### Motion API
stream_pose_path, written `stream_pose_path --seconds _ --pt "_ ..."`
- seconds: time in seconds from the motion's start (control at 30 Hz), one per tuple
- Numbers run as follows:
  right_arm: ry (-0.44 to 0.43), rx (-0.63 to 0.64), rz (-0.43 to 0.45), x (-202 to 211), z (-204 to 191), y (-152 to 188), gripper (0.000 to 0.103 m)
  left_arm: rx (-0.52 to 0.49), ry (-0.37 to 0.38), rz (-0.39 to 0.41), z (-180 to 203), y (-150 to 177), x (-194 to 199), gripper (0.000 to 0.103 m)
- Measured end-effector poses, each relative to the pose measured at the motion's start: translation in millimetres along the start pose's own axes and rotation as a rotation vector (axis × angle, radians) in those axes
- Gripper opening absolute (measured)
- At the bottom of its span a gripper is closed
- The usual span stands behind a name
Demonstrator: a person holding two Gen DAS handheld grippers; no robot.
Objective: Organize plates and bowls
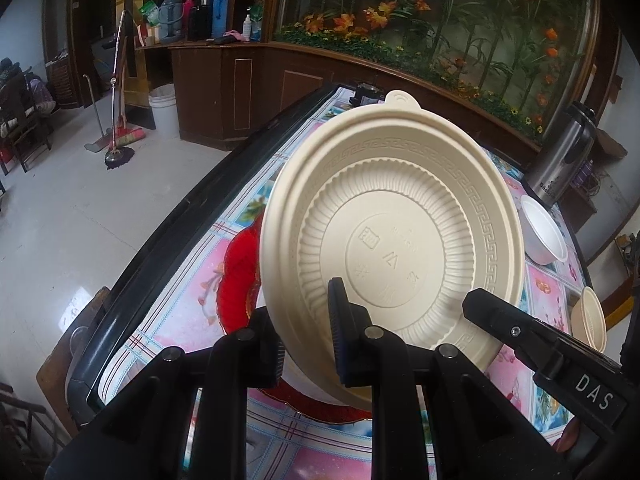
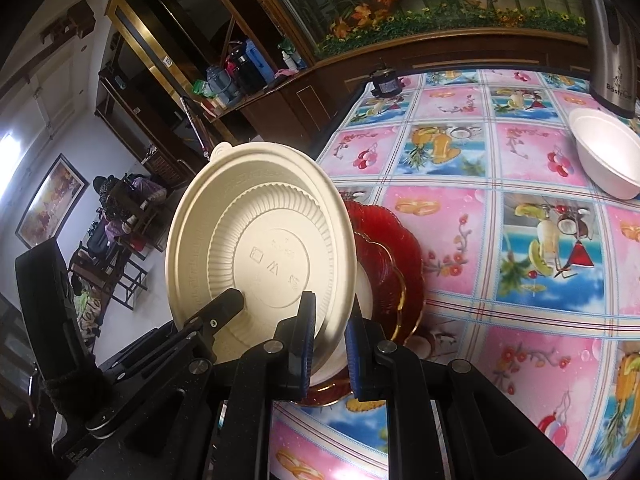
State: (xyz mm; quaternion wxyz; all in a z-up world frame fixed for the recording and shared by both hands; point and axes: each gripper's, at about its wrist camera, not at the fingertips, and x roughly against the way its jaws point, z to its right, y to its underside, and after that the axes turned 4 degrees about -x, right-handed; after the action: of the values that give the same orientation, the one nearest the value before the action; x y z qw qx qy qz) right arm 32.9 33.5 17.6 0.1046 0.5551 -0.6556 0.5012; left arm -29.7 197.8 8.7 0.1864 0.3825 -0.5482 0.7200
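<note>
- Gripping the cream plastic plate (image 1: 394, 216) with both my grippers, I hold it tilted on edge above the red glass plate (image 1: 236, 276), its ribbed underside facing my cameras.
- My left gripper (image 1: 308, 344) has its jaws nearly closed on the plate's lower rim, one pad on each face.
- My right gripper (image 2: 328, 344) is pinched on the same rim in the same way, jaws almost together.
- The red plate lies flat on the flowered tablecloth (image 2: 500, 248), near the table's edge.
- A white bowl (image 2: 608, 156) sits well apart, just beside a steel thermos (image 2: 612, 56).
- A small cream bowl (image 1: 590, 318) stands near the table's right side.
</note>
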Motion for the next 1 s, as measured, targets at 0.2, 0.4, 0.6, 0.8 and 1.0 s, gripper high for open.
stream_pose_path --seconds 0.2,0.4,0.6,0.8,1.0 --pt "-0.004 -0.010 -0.043 -15 2 2 0.013 0.000 -0.016 -0.029 -3 3 -8 0.017" --pt "0.005 -0.002 -0.066 -23 2 4 0.014 -0.004 -0.024 -0.038 -4 5 -11 0.017" --pt "0.022 0.027 -0.080 -24 -4 3 0.014 -0.005 -0.021 -0.044 -6 4 -10 0.018" --pt "0.033 0.040 -0.097 -27 -7 1 0.014 -0.005 -0.011 -0.062 -7 1 -15 0.018" --pt "0.040 0.045 -0.106 -28 -7 2 0.015 -0.013 -0.010 -0.070 -7 2 -15 0.018"
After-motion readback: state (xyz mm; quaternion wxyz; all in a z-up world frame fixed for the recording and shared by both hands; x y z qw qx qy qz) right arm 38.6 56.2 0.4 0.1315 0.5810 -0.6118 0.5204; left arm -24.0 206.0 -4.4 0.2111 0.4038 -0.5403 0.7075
